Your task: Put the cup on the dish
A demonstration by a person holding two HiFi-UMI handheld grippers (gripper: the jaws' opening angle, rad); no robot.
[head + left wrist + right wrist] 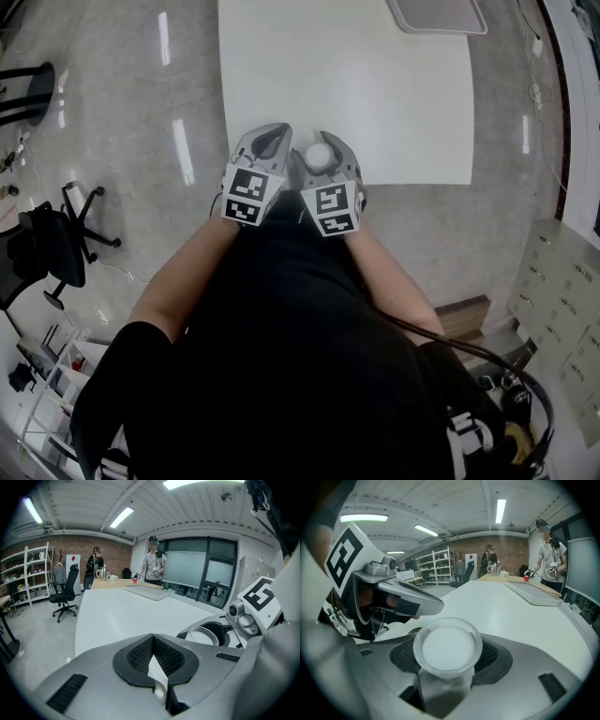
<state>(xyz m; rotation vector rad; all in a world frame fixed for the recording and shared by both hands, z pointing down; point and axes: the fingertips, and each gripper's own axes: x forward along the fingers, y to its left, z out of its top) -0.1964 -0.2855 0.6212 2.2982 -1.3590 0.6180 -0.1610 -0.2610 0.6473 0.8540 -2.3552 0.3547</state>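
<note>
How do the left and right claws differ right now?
The right claw grips a white cup; the left claw pinches a thin white piece. The right claw's jaws stand apart around the cup; the left claw's are almost together. Both sit side by side at the table.

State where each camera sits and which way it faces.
Head view: on the head, looking down at the table; torso, forearms, left gripper and right gripper show.
Left gripper view: on that gripper, facing along the table; jaws pinch a thin white piece.
Right gripper view: likewise on its gripper; jaws hold the cup.
Shared: both gripper views show the tray.
</note>
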